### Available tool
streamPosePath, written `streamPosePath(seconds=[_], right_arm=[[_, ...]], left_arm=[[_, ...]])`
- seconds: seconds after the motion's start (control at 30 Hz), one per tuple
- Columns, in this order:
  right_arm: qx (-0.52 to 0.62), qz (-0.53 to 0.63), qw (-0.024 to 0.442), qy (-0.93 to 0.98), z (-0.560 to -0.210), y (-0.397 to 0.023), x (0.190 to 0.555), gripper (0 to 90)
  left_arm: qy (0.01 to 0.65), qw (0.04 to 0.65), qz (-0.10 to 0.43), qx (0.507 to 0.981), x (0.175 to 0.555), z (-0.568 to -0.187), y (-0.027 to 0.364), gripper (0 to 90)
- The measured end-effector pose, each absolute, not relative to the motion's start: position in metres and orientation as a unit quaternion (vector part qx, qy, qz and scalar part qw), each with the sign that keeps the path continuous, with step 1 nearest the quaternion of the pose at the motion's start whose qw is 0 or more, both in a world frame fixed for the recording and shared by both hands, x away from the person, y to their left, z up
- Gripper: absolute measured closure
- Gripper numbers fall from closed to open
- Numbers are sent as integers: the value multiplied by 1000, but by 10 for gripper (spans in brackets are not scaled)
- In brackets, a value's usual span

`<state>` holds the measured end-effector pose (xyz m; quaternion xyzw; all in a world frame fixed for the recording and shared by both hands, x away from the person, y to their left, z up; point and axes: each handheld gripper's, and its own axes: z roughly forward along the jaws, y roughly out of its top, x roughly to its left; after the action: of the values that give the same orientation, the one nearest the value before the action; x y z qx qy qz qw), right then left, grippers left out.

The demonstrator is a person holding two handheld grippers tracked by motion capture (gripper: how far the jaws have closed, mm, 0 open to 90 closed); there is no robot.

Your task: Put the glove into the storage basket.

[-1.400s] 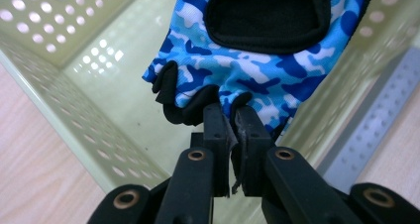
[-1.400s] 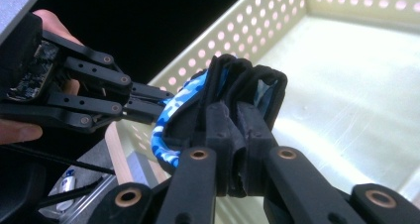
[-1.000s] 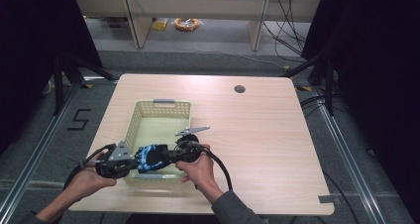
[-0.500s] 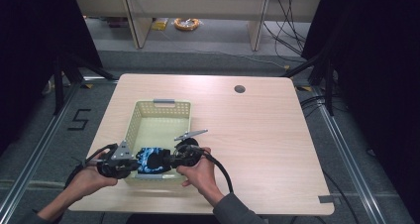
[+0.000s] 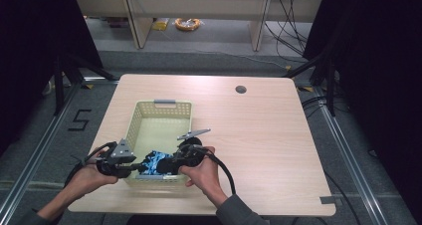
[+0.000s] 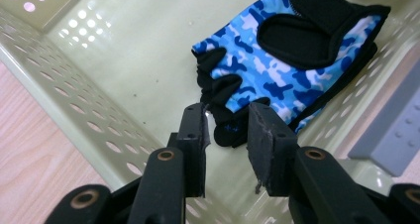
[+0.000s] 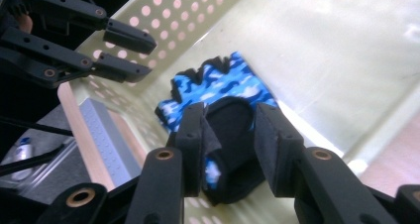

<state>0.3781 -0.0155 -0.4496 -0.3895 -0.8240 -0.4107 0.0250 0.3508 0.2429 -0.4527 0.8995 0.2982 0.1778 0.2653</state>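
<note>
A lab: black curtains (image 5: 30, 46), floor rails (image 5: 348, 155), loose cables (image 5: 288, 31) around a table (image 5: 268, 150).

Basket (image 5: 160, 116) open at top; far half of floor bare, free to enter from above; perforated walls block sideways passage; grey handle tab (image 5: 164, 102) on far rim; near end crowded: glove (image 5: 152, 163) on floor, left gripper (image 5: 130, 169) and right gripper (image 5: 166, 166) facing each other over near rim, narrow gap between; tabletop (image 5: 268, 145) right of basket wide open; small round hole (image 5: 241, 89) near far edge.
</note>
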Motion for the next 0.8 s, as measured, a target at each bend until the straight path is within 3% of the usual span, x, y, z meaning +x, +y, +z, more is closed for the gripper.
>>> streamPosePath(seconds=[0.37,0.8], right_arm=[[-386,-428,22,-817,-440,-28,382,664],[-377,-438,13,-816,-433,-37,381,632]], left_arm=[[300,289,182,891,349,-446,239,654],[308,302,181,884,343,-435,231,490]])
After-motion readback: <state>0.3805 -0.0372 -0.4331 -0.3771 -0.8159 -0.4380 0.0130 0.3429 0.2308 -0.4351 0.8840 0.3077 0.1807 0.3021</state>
